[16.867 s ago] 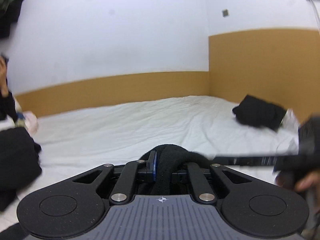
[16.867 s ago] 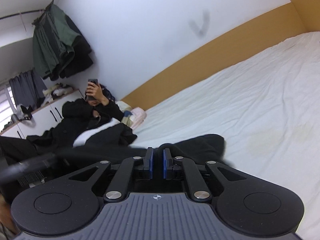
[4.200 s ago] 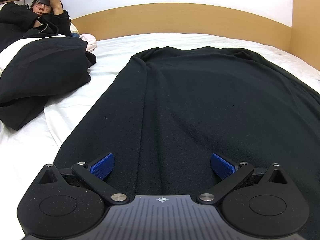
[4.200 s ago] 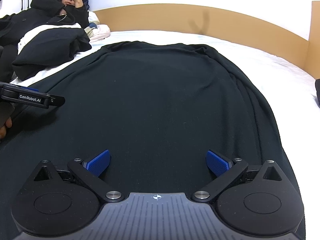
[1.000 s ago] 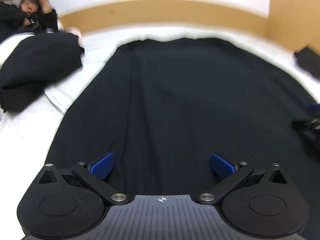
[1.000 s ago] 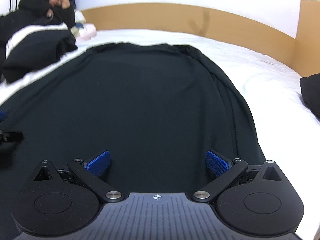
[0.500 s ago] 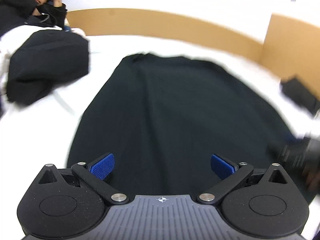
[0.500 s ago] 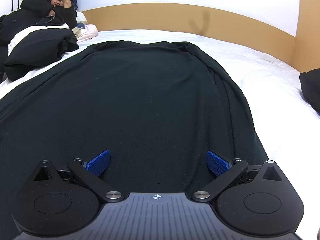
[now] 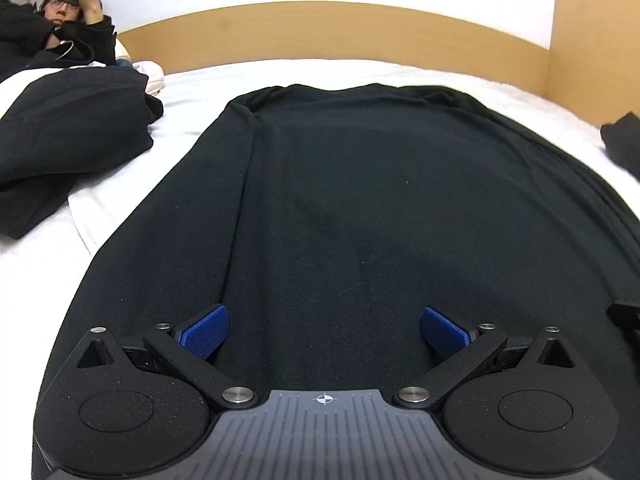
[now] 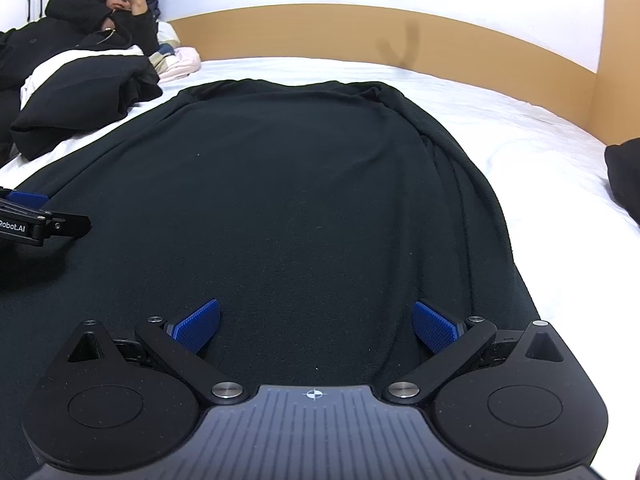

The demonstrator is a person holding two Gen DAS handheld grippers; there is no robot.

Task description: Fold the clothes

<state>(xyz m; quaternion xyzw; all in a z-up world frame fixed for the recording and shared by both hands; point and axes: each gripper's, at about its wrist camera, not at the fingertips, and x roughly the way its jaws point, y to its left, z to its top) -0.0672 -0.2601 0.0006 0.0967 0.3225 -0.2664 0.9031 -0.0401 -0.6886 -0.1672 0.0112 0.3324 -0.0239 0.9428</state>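
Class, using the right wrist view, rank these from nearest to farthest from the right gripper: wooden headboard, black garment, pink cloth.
1. black garment, directly beneath the right gripper
2. pink cloth, far left
3. wooden headboard, along the back

Black fleece garment [image 9: 400, 220] spread flat on white bed, slight creases along both edges.

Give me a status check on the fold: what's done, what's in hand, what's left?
Done: the black garment lies spread flat on the white bed, with some pleats along its right edge.

In hand: nothing. The left gripper and right gripper both sit at the near hem with jaws wide open.

Left: every fold; none is visible yet. A dark bundle sits far right.
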